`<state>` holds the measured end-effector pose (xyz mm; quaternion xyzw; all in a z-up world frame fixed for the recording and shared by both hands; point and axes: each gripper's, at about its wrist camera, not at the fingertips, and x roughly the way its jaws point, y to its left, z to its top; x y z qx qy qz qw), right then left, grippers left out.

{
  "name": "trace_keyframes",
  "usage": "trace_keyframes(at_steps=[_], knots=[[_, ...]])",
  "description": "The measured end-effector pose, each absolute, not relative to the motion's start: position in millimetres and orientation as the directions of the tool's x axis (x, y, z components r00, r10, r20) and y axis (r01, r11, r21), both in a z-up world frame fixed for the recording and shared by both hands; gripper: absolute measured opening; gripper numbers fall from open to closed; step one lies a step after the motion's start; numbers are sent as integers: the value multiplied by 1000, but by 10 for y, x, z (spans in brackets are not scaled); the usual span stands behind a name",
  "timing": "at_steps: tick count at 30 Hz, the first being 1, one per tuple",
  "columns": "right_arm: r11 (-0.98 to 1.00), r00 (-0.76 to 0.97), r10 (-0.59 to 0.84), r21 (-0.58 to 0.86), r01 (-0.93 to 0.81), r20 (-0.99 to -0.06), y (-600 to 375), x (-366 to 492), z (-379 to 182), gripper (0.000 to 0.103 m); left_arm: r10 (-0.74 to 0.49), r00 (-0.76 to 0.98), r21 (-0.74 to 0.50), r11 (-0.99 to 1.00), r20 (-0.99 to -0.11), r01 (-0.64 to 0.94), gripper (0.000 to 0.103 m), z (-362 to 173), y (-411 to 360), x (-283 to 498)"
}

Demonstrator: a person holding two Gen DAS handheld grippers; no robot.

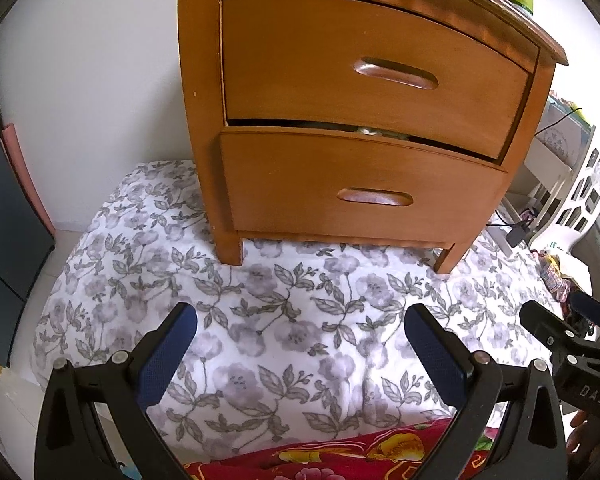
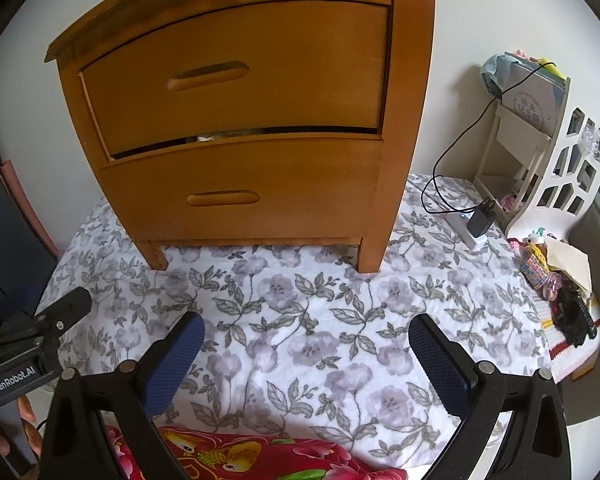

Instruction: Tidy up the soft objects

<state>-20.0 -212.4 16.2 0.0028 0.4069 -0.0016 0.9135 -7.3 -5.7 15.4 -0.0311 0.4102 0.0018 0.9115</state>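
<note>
In front of the nightstand (image 1: 360,120), both hand-held grippers hang over the floral quilt (image 1: 284,320): left (image 1: 300,344) spread wide, right (image 2: 306,348) wide too, nothing between the fingers. Red cloth (image 2: 260,456) lies nearest (lower drawer (image 1: 364,188) slightly ajar).

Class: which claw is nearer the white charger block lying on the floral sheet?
Right. The right claw hovers open, the charger block ahead to its right; the left claw, also open, sits further left.
</note>
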Motion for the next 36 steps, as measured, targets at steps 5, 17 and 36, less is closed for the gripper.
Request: trace_keyframes(at_steps=[5, 17, 36], knots=[[1000, 674, 0, 1, 2, -739, -2122, -219, 186, 103, -20, 656, -56, 998, -754, -34, 103, 166, -42, -68], [1000, 675, 0, -2, -2, -738, -2110, -230, 203, 103, -25, 654, -63, 997, -756, -36, 103, 172, -2, -61], [1000, 672, 0, -10, -10, -740, -2109, -234, 219, 103, -60, 616, -93, 995, -786, -22, 103, 118, -9, -65]])
